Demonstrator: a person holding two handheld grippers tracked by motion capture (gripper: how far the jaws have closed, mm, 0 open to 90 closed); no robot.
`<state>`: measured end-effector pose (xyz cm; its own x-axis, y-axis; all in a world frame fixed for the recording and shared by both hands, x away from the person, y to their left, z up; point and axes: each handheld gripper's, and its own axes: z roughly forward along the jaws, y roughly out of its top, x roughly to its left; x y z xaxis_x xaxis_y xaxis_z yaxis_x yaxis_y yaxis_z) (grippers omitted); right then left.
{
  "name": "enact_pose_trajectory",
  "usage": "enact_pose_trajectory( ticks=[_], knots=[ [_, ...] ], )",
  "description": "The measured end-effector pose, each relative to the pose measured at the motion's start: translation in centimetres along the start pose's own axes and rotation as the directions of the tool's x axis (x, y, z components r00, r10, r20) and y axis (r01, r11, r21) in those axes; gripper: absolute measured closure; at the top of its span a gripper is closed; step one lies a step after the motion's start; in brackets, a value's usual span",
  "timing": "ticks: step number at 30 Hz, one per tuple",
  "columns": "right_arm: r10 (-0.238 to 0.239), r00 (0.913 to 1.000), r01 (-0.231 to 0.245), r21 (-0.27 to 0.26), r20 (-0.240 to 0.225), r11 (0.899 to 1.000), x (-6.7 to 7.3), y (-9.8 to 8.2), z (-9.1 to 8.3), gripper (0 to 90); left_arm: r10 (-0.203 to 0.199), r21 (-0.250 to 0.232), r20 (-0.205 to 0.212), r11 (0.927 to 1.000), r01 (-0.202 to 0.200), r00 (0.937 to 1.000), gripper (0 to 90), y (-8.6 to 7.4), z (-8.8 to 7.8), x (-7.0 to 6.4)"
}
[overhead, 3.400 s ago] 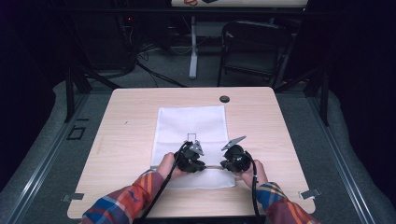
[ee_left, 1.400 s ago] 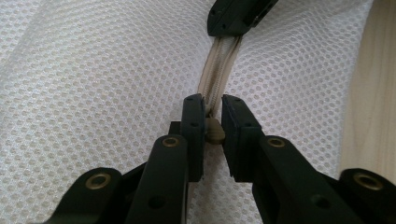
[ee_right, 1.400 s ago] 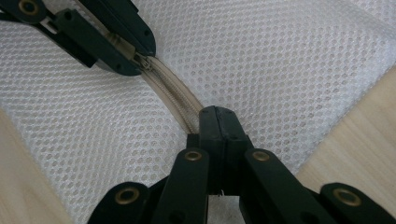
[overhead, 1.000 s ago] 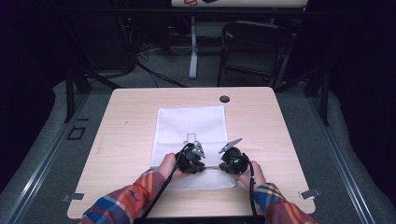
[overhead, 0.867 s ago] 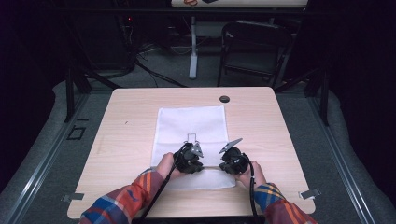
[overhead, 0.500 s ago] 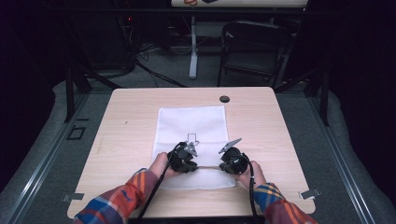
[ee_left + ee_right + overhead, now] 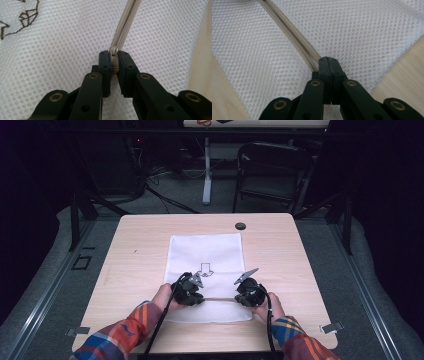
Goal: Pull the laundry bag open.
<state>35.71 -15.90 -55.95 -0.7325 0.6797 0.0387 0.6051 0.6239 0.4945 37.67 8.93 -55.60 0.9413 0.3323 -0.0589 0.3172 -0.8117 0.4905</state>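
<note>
White mesh fabric zip bag [image 7: 206, 265] lies flat mid-worktop, its near edge close to the worktop's near edge; beige zipper [image 7: 126, 22] runs across the bag's near part, parallel to that edge; black line drawing [image 7: 204, 269] printed at bag centre. Left gripper [image 7: 192, 292] sits on the zipper left of centre, jaws clamped on the small beige zipper slider [image 7: 114, 58]. Right gripper [image 7: 248, 293] sits at the zipper's right end near the bag's right edge, jaws fully closed, pinching the zipper tape end [image 7: 313, 65] and mesh; small black round cap [image 7: 240, 226] far off near the worktop's far edge. Bag likely light, soft, floppy, bunches and slides easily on light wooden tabletop [image 7: 135, 265]; best held at slider and tape end, one anchoring.
</note>
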Motion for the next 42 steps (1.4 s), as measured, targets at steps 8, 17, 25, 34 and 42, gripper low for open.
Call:
enact_pose_trajectory(
  ticks=[8, 17, 25, 34, 42],
  knots=[
    [0.001, 1.0000, -0.001, 0.001, -0.001, 1.000, 0.0, 0.0, 0.0, 90.0, -0.006, 0.011, -0.010, 0.9999, 0.006, 0.9999, 81.7, -0.8, -0.6, 0.3],
    [0.002, 1.0000, -0.002, -0.001, -0.001, 1.000, 0.0, 0.0, 0.0, 90.0, -0.019, 0.021, -0.020, 0.9996, 0.019, 0.9996, 81.7, -1.8, -1.3, 0.8],
    [0.001, 1.0000, -0.001, 0.001, -0.001, 1.000, 0.0, 0.0, 0.0, 90.0, -0.027, 0.026, -0.033, 0.9992, 0.028, 0.9991, 81.7, -2.4, -1.8, 1.0],
    [0.007, 1.0000, -0.007, -0.001, -0.001, 1.000, 0.0, 0.0, 0.0, 90.0, -0.050, 0.030, -0.046, 0.9982, 0.052, 0.9977, 81.7, -3.4, -2.4, 1.4],
    [0.006, 1.0000, -0.006, 0.000, 0.000, 1.000, 0.0, 0.0, 0.0, 90.0, -0.064, 0.035, -0.056, 0.9972, 0.066, 0.9964, 81.7, -4.0, -2.9, 1.6]
  ],
)
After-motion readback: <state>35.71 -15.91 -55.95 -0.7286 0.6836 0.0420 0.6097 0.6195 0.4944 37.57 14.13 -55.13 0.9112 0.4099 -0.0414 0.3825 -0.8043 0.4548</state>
